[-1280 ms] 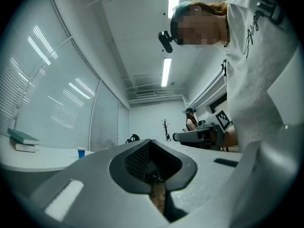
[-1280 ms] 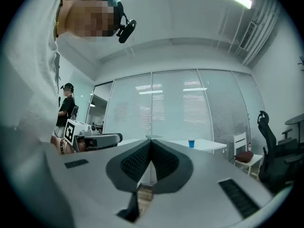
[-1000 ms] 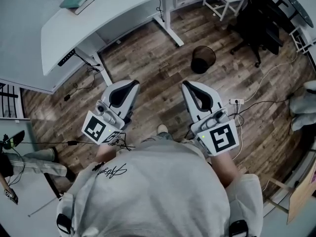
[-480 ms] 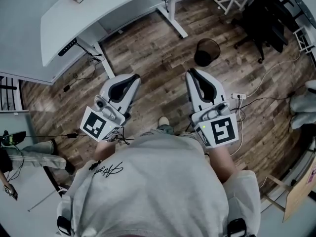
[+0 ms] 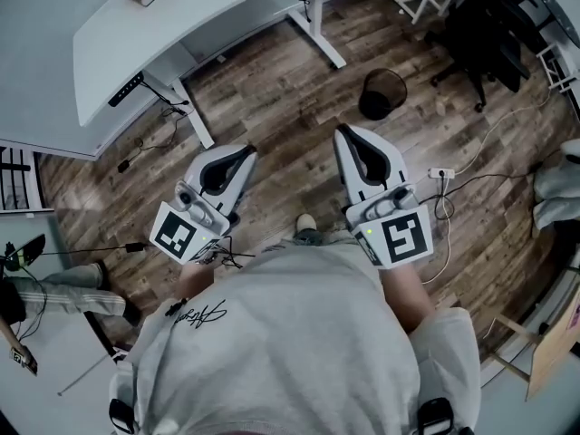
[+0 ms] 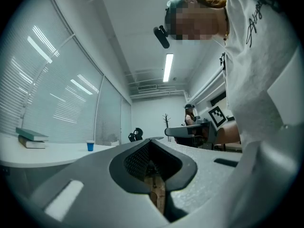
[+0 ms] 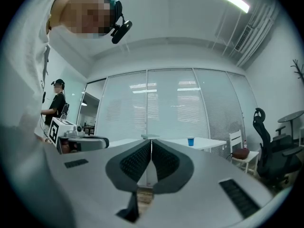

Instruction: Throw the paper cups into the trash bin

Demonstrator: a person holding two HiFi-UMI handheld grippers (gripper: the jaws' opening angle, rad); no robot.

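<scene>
Both sets of fingers are sitting pressed together with nothing between them. The left gripper point(image 5: 246, 151) and the right gripper point(image 5: 341, 130) are each showing only a closed seam along their jaws, so neither is carrying anything.

Both are pointing roughly level, out over the wooden floor. The right one is nearer the trash bin point(image 5: 381, 93), which is standing just beyond its tip. The left one is further from the bin, on the side toward the white desk point(image 5: 181, 25).

Over the last second the pair has been drifting a little. The head view has been shifting too, so the bin is now sitting slightly higher in it, and the desk's far part has slid out of the top. The person seems to be stepping, with one shoe point(image 5: 306, 222) showing between the grippers.

The one blue paper cup point(image 7: 190, 141) I can find is standing upright on that desk, well apart from the bin and from both grippers. By my reckoning nothing has gone in the bin from this pass; the person is still repositioning and has yet to reach for the cup.
</scene>
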